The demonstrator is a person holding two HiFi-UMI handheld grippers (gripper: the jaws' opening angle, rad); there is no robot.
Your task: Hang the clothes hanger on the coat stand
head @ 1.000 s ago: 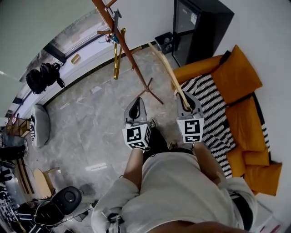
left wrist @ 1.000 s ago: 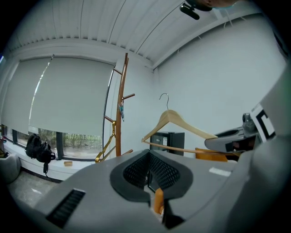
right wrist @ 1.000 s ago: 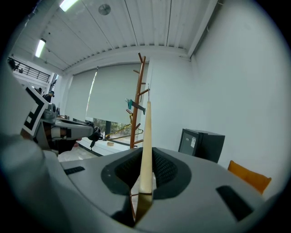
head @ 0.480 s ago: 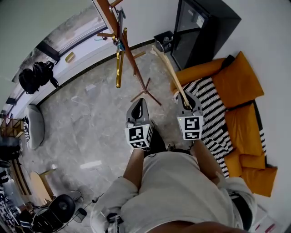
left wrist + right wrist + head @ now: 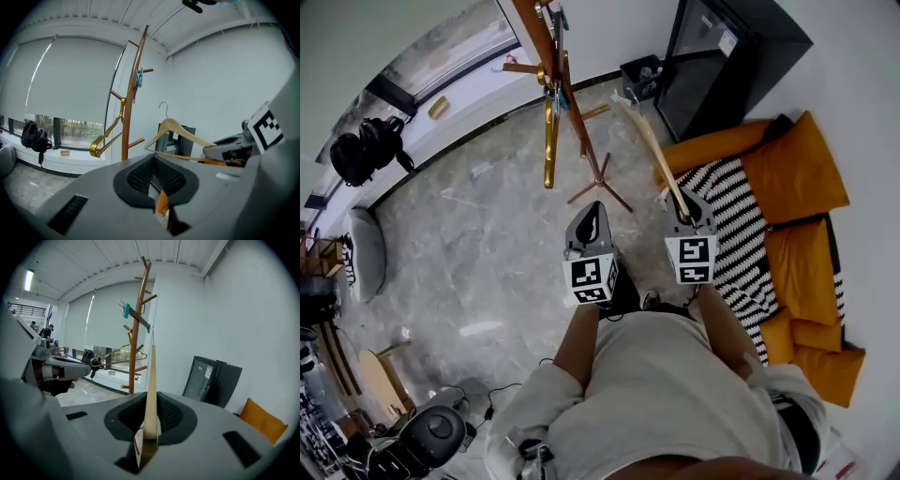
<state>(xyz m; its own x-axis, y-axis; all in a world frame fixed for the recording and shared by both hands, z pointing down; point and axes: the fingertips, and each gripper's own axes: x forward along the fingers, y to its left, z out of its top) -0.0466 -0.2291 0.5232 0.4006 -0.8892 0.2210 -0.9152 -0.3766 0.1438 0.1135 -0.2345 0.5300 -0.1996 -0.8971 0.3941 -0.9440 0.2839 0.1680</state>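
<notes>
A pale wooden clothes hanger (image 5: pixel 652 150) juts forward and up from my right gripper (image 5: pixel 686 208), which is shut on one end of it. In the right gripper view the hanger (image 5: pixel 151 394) rises edge-on between the jaws. The brown wooden coat stand (image 5: pixel 565 98) stands ahead and slightly left, with a gold hanger (image 5: pixel 549 131) hung on one peg. My left gripper (image 5: pixel 589 223) is shut with nothing in it, level with the right one. The left gripper view shows the stand (image 5: pixel 131 103), the gold hanger (image 5: pixel 107 137) and the wooden hanger (image 5: pixel 180 131) with its wire hook uppermost.
A black cabinet (image 5: pixel 717 56) stands against the wall at right of the stand. An orange sofa (image 5: pixel 797 178) with a striped throw (image 5: pixel 741 225) is at my right. The stand's legs (image 5: pixel 600 187) spread on the marble floor. A black backpack (image 5: pixel 361 150) sits on the window ledge.
The head view has drifted: the stand and gold hanger sit slightly further right and lower in frame. Both grippers keep their pose, and the wooden hanger stays in the right jaws.
</notes>
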